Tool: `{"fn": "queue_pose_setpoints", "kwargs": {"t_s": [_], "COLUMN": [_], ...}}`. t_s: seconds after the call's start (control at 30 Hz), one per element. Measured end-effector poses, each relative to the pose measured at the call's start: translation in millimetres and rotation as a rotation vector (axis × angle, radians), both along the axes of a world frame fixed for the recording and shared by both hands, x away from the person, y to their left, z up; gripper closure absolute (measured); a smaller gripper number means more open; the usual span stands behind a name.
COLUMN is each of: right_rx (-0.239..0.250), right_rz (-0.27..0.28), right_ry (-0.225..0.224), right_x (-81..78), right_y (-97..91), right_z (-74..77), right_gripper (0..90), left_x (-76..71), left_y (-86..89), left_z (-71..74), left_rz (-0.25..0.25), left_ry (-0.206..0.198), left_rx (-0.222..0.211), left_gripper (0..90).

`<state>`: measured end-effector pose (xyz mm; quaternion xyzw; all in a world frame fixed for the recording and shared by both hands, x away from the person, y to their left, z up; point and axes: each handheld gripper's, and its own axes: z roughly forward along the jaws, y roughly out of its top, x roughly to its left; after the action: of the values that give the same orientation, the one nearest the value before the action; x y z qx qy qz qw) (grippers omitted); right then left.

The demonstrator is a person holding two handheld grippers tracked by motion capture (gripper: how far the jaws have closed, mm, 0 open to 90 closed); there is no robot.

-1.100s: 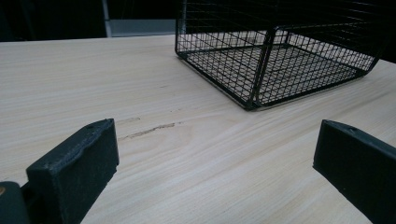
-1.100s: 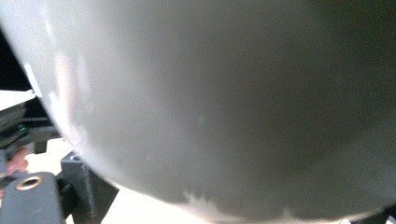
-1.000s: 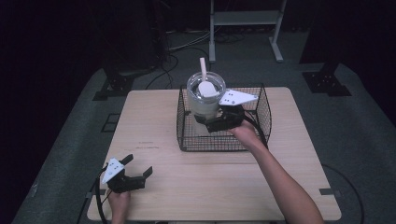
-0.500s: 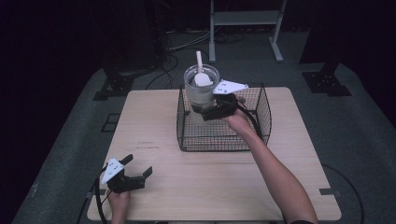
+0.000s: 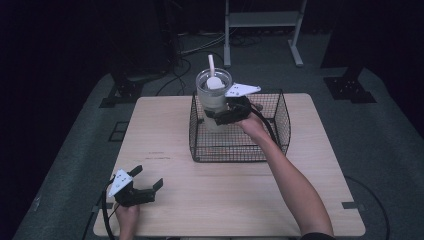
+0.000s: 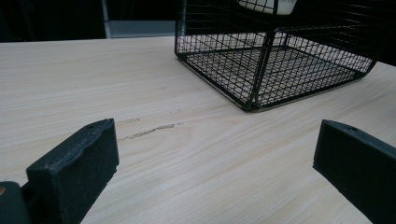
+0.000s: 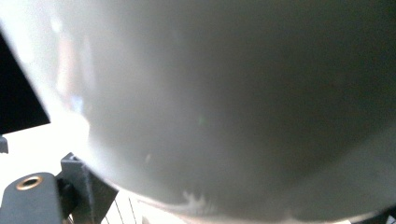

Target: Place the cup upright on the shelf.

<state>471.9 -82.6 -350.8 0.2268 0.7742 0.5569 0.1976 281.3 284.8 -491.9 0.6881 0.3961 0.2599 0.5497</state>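
Right gripper (image 5: pixel 218 116) clamps upright cup (image 5: pixel 212 102) above the basket's (image 5: pixel 240 150) left end; left gripper (image 5: pixel 145 187), jaws apart, rests well away.

One wooden table (image 5: pixel 280 200) stands in the scene. On it, toward the far side, sits one black wire basket (image 5: pixel 272 145), also seen in the left gripper view (image 6: pixel 280 65). There is one clear plastic cup (image 5: pixel 212 97), at the basket's far left corner, and its wall shows close up in the right gripper view (image 7: pixel 224 102). One white spoon (image 5: pixel 212 75) stands in the cup. There are two grippers: the left gripper (image 5: pixel 146 186) at the near left of the table and the right gripper (image 5: pixel 220 116) at the cup. Two forearms come in from the near edge.
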Motion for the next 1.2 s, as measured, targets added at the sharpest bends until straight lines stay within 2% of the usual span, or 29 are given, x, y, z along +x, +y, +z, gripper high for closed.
{"fn": "queue_pose_setpoints", "kwargs": {"t_s": [0.03,0.1,0.2,0.47,0.5,0.63,0.8,1.2], "right_rx": [-0.01,-0.009,-0.02,-0.034,-0.029,-0.034,-0.033,-0.094], "right_rz": [0.002,0.004,0.014,0.016,0.017,0.017,0.016,0.018], "right_ry": [0.016,0.02,0.041,0.062,0.076,0.078,0.11,0.136], "right_x": [3.4,4.2,10.4,19.5,21.7,25.2,29.5,38.1], "right_y": [0.6,1.0,2.7,3.9,4.1,4.5,6.0,12.5], "right_z": [-5.7,-7.0,-18.1,-30.3,-34.0,-38.8,-46.4,-62.4], "right_gripper": [9.4,9.4,9.4,9.4,9.4,9.4,9.4,9.3], "left_x": [0.1,0.1,0.0,0.1,0.0,0.2,0.0,0.0], "left_y": [0.1,0.2,0.2,0.5,0.7,1.0,0.9,1.3], "left_z": [0.0,0.0,0.0,0.0,0.0,-0.1,0.0,-0.2], "left_rz": [-0.001,0.0,-0.001,-0.001,-0.002,-0.002,-0.002,-0.003], "left_ry": [-0.001,0.0,-0.001,-0.001,0.0,-0.001,-0.001,-0.005], "left_rx": [-0.001,0.0,-0.002,-0.005,-0.005,-0.006,-0.009,-0.013], "left_gripper": [0.0,0.0,0.0,0.0,0.0,0.0,0.0,0.0]}}
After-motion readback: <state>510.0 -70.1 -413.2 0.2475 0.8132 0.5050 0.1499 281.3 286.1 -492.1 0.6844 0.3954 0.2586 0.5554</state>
